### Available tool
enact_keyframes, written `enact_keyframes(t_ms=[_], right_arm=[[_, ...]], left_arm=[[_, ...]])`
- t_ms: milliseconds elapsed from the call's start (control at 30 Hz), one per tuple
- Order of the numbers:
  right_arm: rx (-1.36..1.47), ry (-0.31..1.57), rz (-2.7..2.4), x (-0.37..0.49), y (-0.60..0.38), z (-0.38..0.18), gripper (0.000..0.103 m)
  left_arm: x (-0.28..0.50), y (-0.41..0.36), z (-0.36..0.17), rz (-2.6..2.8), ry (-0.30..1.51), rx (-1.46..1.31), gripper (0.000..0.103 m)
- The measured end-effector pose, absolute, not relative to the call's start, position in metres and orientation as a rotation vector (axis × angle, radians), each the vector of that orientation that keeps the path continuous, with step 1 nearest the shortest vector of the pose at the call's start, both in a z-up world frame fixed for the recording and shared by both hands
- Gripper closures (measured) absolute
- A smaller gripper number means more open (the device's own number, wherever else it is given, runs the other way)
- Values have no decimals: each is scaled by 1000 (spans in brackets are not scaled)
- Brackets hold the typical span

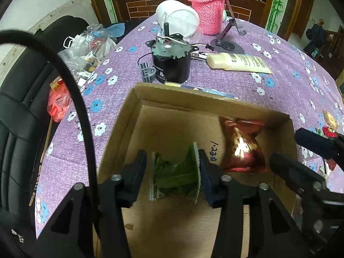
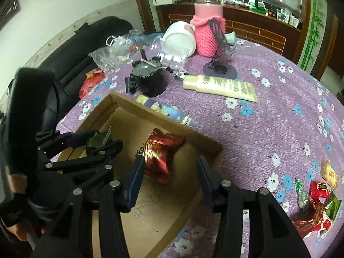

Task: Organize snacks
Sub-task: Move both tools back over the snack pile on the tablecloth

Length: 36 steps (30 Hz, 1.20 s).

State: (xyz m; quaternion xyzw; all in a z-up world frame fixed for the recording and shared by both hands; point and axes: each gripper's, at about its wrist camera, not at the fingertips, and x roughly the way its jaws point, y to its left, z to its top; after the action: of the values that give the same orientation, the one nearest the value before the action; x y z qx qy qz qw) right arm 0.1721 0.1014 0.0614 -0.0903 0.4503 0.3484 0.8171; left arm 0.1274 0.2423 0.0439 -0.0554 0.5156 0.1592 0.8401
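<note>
An open cardboard box (image 1: 193, 99) (image 2: 200, 138) sits on a purple floral tablecloth. My left gripper (image 1: 172, 152) hangs over the box's left half. A green snack packet (image 1: 176, 174) stands between its fingers, against the right pad with a gap at the left pad, so the jaws are open. My right gripper (image 2: 169, 158) is over the box's right half. A red snack packet (image 2: 163, 157) (image 1: 240, 146) lies by its left finger, well clear of the right one, so these jaws are open too. Several loose snack packets (image 2: 316, 204) lie on the cloth to the right.
Behind the box are a black motor (image 1: 169, 64), a cream tube (image 1: 236, 63), a blue packet (image 2: 163, 108), a phone stand (image 1: 228, 45), a white container (image 1: 178, 18) and a pink knitted bottle (image 1: 209, 10). Plastic bags (image 1: 86, 49) lie on a black chair to the left.
</note>
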Motion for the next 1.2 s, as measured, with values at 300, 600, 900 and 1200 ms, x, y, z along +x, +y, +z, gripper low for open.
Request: enact_keyframes(t_ms=[300, 600, 900, 1200], right_arm=[[-149, 942, 760, 157, 77, 73, 48], [-86, 892, 633, 161, -19, 75, 47], [-58, 936, 455, 193, -172, 53, 47], [-105, 1006, 480, 215, -213, 21, 47]], left_arm=[[113, 229, 64, 382, 1030, -108, 29], [100, 167, 100, 330, 928, -162, 30], [148, 49, 87, 111, 992, -112, 30], [188, -31, 70, 16, 1031, 48, 30]])
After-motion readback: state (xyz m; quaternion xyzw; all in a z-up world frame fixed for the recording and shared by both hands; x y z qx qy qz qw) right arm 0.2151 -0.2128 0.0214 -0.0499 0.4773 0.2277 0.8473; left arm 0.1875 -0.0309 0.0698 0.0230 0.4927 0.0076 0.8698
